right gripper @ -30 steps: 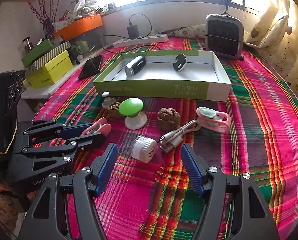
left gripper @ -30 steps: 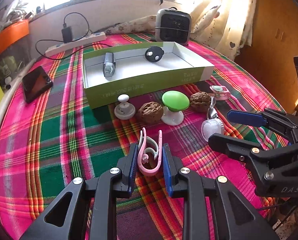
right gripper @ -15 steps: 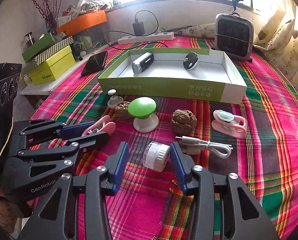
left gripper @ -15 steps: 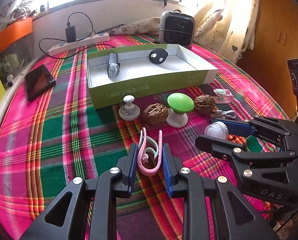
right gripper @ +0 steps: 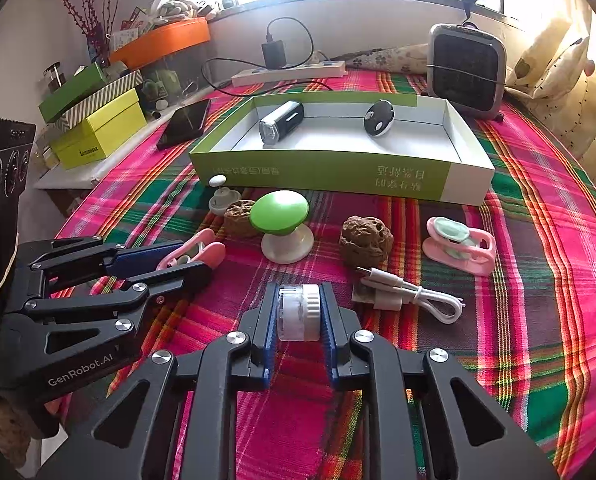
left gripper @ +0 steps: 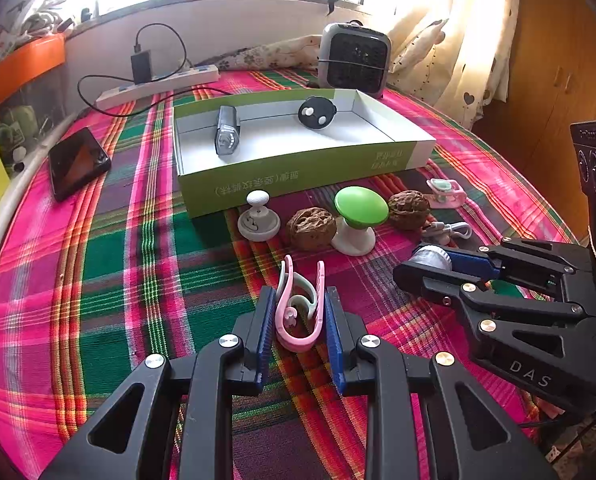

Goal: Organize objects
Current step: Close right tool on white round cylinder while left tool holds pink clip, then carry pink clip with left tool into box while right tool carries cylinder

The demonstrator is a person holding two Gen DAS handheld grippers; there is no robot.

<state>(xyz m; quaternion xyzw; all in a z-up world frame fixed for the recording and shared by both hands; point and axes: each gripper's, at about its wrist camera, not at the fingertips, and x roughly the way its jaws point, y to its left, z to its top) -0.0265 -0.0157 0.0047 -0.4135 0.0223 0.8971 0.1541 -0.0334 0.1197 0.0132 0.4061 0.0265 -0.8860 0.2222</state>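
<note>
- Counting what's sorted: only a small flashlight [right gripper: 281,123] and a black fob [right gripper: 379,117] sit in the green box [right gripper: 321,172] toward the bench's far edge.
- Left hand-held gripper [left gripper: 299,312] is clamped on a pink clip [left gripper: 299,312]; right hand-held gripper [right gripper: 298,312], jaws just closed, pinches a little white jar [right gripper: 298,312]. Both are near the front edge.
- Walnuts, knobs and a cable are left outside, so mostly undone, I reckon.

"GenRobot.AI" on left gripper [right gripper: 202,258]; "DAS" on right gripper [left gripper: 429,266].
</note>
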